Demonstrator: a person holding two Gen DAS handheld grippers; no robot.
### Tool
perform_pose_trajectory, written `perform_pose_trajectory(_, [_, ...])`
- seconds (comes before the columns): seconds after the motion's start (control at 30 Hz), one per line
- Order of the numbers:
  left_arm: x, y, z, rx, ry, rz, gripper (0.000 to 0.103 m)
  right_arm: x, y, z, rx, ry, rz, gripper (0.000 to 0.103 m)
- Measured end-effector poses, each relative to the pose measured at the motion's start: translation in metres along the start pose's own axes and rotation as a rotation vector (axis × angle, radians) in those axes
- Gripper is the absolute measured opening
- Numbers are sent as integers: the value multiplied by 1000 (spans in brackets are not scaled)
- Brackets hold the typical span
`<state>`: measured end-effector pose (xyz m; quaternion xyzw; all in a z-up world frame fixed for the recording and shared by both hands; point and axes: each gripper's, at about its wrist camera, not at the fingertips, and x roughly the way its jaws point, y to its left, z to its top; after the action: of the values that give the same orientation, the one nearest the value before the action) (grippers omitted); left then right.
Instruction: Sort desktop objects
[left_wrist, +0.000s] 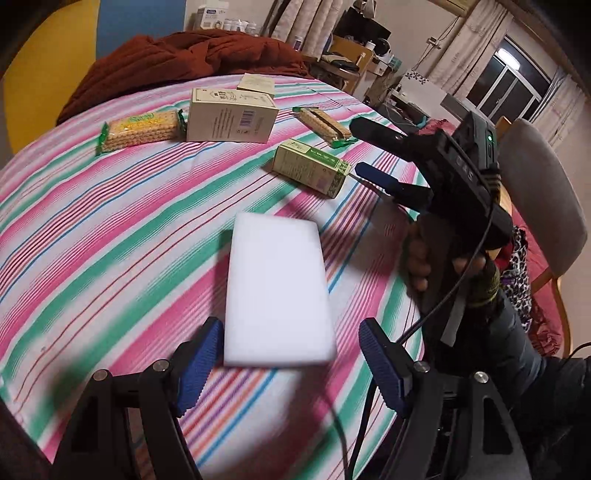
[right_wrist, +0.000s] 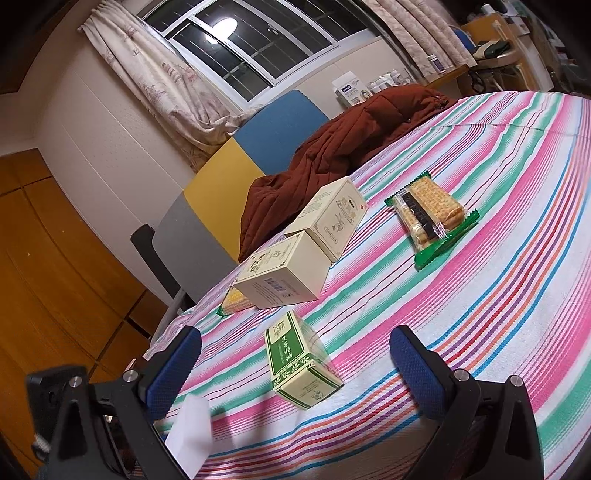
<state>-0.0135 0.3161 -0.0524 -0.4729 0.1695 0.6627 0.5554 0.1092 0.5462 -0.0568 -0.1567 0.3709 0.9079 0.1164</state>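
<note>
Above white sponge (left_wrist: 279, 291), left gripper (left_wrist: 291, 354) wide open, empty

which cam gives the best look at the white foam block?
Left wrist view: the white foam block lies whole and central on the striped cloth, ahead of the open left gripper. The right wrist view catches only a blurred corner at its lower left edge.

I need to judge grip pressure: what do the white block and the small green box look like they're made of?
White block: apparently soft foam, matte, plain and unprinted, likely squashy. Small green box: printed cardboard with folded edges, seemingly under clear glossy wrap; stiffer but crushable.
</note>
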Motion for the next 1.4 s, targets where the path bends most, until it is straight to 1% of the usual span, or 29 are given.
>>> perform_pose_trajectory(0.17, [1,-6,0,-21,-67,68,77,1,1,0,-4,7,-8,103])
perform_pose_trajectory(0.2, [0,-8,0,-17,-87,89,77,1,1,0,-6,10,-10,103])
perform_pose_trajectory(0.3, [0,-14,-1,24,-139,187,77,2,2,0,-16,22,-15,103])
perform_pose_trajectory(0.4, [5,-13,0,54,-142,235,76,1,7,-2,-43,48,-18,103])
perform_pose_trajectory(0.5, [10,-3,0,38,-142,202,76,1,16,-5,-91,83,-26,103])
perform_pose_trajectory(0.53, [10,0,0,33,-148,188,76,1,22,-7,-132,90,-42,103])
perform_pose_trajectory(0.63, [11,0,-3,41,-170,181,76,0,40,-12,-253,111,-88,102])
perform_pose_trajectory(0.7, [13,1,-4,46,-181,181,77,1,46,-13,-305,122,-118,99])
perform_pose_trajectory(0.73, [14,0,-4,49,-186,184,77,4,47,-12,-325,133,-137,94])
perform_pose_trajectory(0.77, [14,0,-4,47,-188,184,77,7,48,-11,-345,145,-155,87])
perform_pose_trajectory(0.8, [14,0,-4,44,-189,182,77,10,50,-11,-367,160,-174,81])
perform_pose_trajectory(0.83, [14,1,-4,37,-189,173,78,15,52,-11,-395,183,-193,72])
perform_pose_trajectory(0.87, [13,2,-4,34,-189,166,78,20,53,-12,-418,203,-210,66])
perform_pose_trajectory(0.97, [12,2,-5,25,-191,151,79,27,51,-14,-439,224,-238,66])
perform_pose_trajectory(1.0, [13,1,-5,28,-190,154,79,29,51,-15,-445,229,-248,62])
perform_pose_trajectory(1.07, [14,-1,-6,34,-188,159,80,32,52,-17,-463,238,-269,45])
perform_pose_trajectory(1.13, [15,-3,-6,39,-190,176,80,36,53,-21,-486,248,-292,36])
perform_pose_trajectory(1.23, [18,-8,-7,57,-188,209,80,37,57,-24,-518,245,-319,36])
perform_pose_trajectory(1.4, [18,-9,-8,59,-196,225,80,39,60,-30,-545,240,-350,34])
